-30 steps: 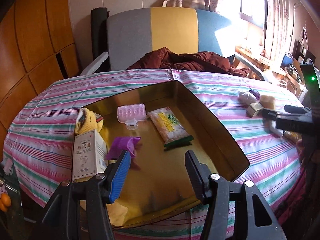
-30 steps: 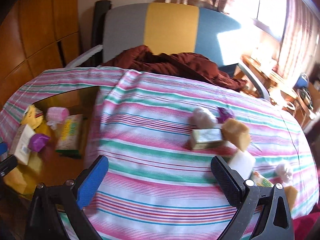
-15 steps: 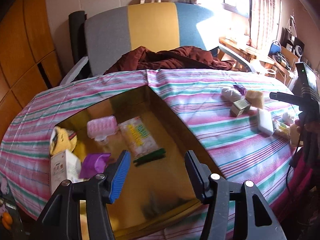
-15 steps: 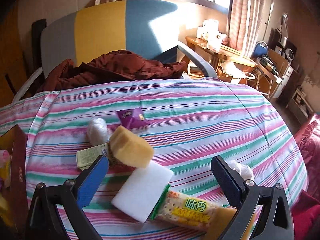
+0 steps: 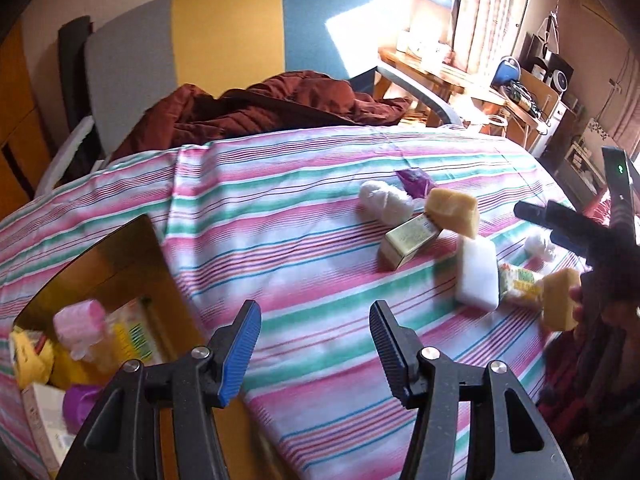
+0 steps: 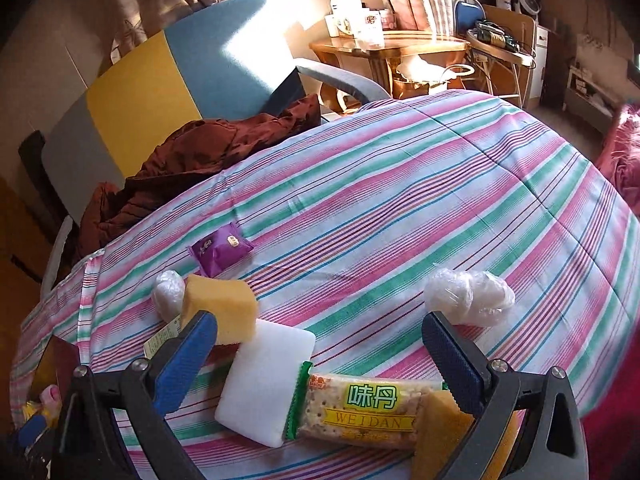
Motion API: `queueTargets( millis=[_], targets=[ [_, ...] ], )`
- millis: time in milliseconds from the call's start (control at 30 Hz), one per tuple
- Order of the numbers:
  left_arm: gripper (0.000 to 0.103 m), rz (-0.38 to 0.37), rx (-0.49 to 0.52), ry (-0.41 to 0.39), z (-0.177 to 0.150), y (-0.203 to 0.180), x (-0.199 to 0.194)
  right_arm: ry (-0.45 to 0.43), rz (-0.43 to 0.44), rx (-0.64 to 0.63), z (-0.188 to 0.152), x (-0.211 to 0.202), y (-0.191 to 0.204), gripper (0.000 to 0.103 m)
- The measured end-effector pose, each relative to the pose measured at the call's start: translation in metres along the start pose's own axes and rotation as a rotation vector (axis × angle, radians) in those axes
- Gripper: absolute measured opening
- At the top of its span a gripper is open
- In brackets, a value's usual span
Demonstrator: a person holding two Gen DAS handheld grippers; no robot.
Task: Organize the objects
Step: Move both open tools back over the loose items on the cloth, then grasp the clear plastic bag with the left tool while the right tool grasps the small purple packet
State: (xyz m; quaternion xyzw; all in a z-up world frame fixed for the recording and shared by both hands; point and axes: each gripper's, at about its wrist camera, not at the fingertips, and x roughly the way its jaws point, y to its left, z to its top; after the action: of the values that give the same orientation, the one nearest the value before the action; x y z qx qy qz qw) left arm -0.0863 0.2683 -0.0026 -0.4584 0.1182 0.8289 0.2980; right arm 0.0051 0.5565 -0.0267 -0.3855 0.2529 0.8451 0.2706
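The cracker packet, green-ended with yellow lettering, lay on the striped tablecloth directly beneath the right gripper, between its two spread fingers and touched by neither. A white foam block lay against the packet's left end, and a yellow sponge overlapped its right end, close under the right finger. A second yellow sponge sat just behind the left finger, with a small green-gold box partly under it. A purple sachet lay farther back, and two plastic-wrapped white bundles sat beyond the right finger.

The right gripper was tilted down toward the table, jaws wide and empty. The left gripper hovered over bare cloth, level, its jaws likewise apart and holding nothing. To its left stood the gold tin, which held a pink roll, a yellow packet and a purple item. A chair with a brown garment stood behind the table.
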Motion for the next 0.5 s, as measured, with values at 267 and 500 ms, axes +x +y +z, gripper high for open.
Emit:
queueTargets(
  millis=[267,500],
  targets=[
    [0.057,-0.057,-0.035,0.07,0.048,-0.02,0.058,0.02,0.042,-0.066,-0.004,0.001,0.016,0.103],
    [0.057,-0.112,-0.032,0.112,0.079,-0.042,0.103,0.048,0.072,-0.054,-0.003,0.004,0.013,0.103]
  ],
)
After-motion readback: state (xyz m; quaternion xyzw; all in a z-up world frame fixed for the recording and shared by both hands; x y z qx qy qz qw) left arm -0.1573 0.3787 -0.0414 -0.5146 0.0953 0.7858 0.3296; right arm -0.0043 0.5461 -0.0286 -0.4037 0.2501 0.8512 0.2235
